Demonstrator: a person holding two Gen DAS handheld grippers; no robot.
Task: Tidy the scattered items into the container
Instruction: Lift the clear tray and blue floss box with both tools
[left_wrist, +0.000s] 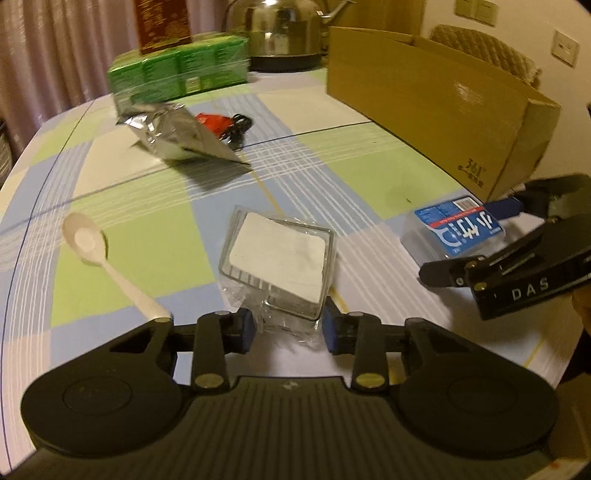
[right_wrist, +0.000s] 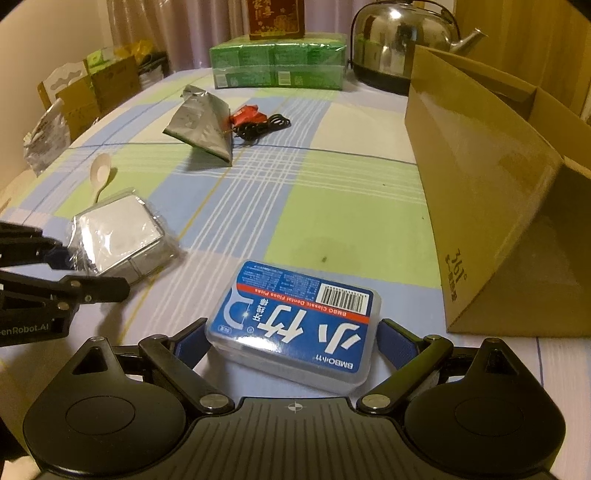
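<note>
left wrist view: the left claw (left_wrist: 288, 328) sits low over the checked tablecloth (left_wrist: 369, 166) with its two blue pads apart, one on each side of the crinkled plastic edge of a wrapped white block (left_wrist: 277, 258). the pads are at the wrapper's near corner, close to it; whether they touch it cannot be told. the block itself lies just ahead of the claw. a white spoon (left_wrist: 99, 254) lies ahead and to the left, its handle end reaching the claw's left arm. further ahead is a silver foil pouch (left_wrist: 177, 136), tilted up, and behind it a red item with a black cord (left_wrist: 225, 123). far ahead and to the right stands the open cardboard box (left_wrist: 436, 107). to the right, the right claw (left_wrist: 487, 236) is at a blue-labelled floss box (left_wrist: 456, 229).

right wrist view: the right claw (right_wrist: 291, 341) has its blue pads spread wide, one on each side of the floss box (right_wrist: 295, 321), which lies flat on the cloth between them; a gap shows at the right pad, so it is not clamped. the cardboard box (right_wrist: 480, 192) stands ahead to the right, well apart from the floss box. the left claw (right_wrist: 70, 267) comes in from the left at the wrapped block (right_wrist: 122, 234). the spoon (right_wrist: 100, 173) lies just beyond that block, and the foil pouch (right_wrist: 203, 123) and red item (right_wrist: 247, 116) lie far ahead.
</note>
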